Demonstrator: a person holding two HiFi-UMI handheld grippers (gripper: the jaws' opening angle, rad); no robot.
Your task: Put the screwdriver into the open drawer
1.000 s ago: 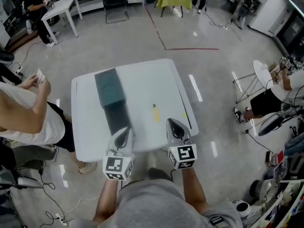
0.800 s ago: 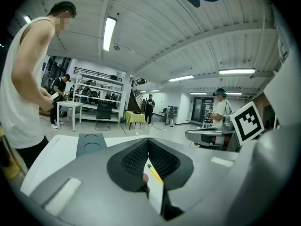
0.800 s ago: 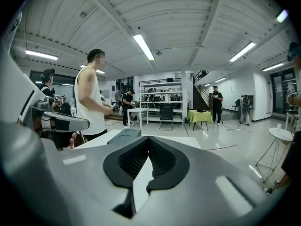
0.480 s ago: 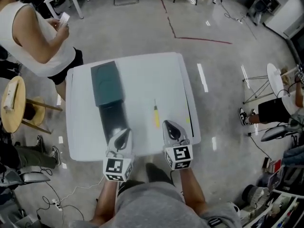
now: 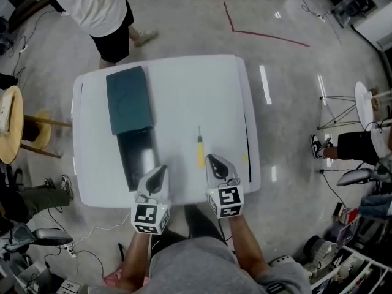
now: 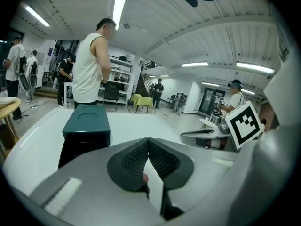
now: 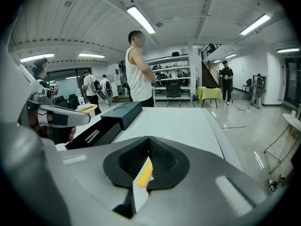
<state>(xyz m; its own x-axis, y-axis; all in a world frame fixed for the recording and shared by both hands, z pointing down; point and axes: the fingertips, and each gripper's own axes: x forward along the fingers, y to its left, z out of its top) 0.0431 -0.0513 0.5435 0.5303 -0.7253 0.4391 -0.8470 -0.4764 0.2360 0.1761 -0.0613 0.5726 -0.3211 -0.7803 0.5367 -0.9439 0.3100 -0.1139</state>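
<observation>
Left gripper (image 5: 162, 168) and right gripper (image 5: 211, 158) have both dropped toward the table (image 5: 202, 90), jaws pinched together, empty. Screwdriver (image 5: 199, 152) lies untouched just beside the right one, drawer (image 5: 136, 158) open to its left. Guess grabbing comes next.

The person wears a grey top (image 5: 202, 265) with short sleeves that end above the elbows. The left gripper (image 5: 162, 169) and the right gripper (image 5: 211, 158) are built alike: smooth pale-grey shells tapering to a beak-like point, lined inside with black pads (image 6: 134, 157) ribbed in a fine grid. At each one's near end sits a white cube (image 5: 150, 216) printed with black square markers.
</observation>
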